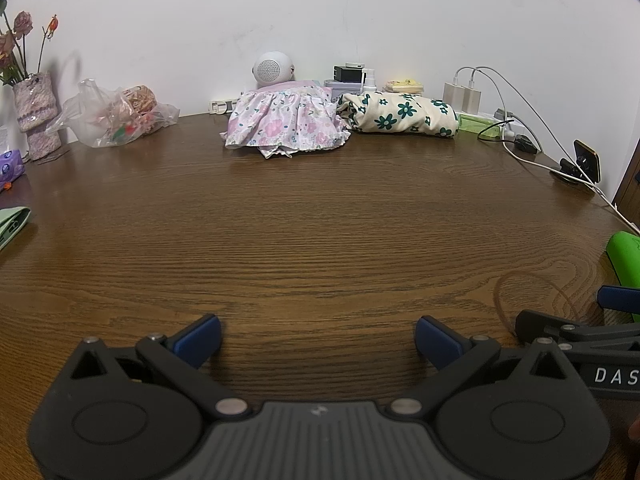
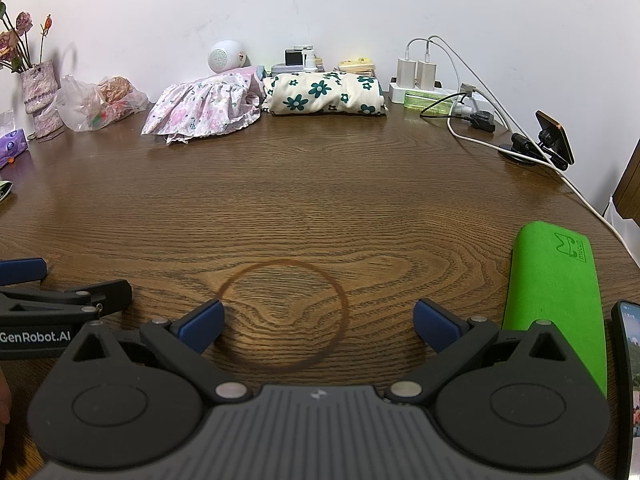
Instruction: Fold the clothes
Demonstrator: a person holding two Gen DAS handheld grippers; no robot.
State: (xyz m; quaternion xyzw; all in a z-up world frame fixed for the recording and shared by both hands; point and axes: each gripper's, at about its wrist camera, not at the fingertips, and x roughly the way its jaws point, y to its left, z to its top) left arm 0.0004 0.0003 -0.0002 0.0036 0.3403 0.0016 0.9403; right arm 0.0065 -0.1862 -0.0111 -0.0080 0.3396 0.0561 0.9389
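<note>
Against the wall, at the far edge of the wooden surface [image 2: 320, 208], lie our two garments: the pink floral dress [image 2: 204, 106] in a loose, rumpled heap, and touching its right side the cream cloth with green flowers [image 2: 326, 94], already rolled into a tidy bundle. We hold both tools low and well apart from the dress. Our left gripper [image 1: 318, 340] has its jaws spread wide with nothing between them, and our right gripper [image 2: 318, 326] is likewise spread and empty, hovering over a dark ring mark [image 2: 282, 316] in the wood

We judge that folding has not begun on the dress, and reaching for it carries several risks. Left of the dress sit a plastic bag [image 2: 96, 104] and a vase of dried flowers [image 2: 38, 92]; a wide swing of our left arm could knock the vase over. Behind the dress stands a round white speaker [image 2: 224, 55], and dragging the fabric forward could snag and topple it. Right of the rolled cloth, the chargers [image 2: 416, 72] and their white cables [image 2: 480, 140] trail across the wood, where a fingertip could catch. The ruffled hem may also bunch, so a pinch might grab several layers at once
</note>
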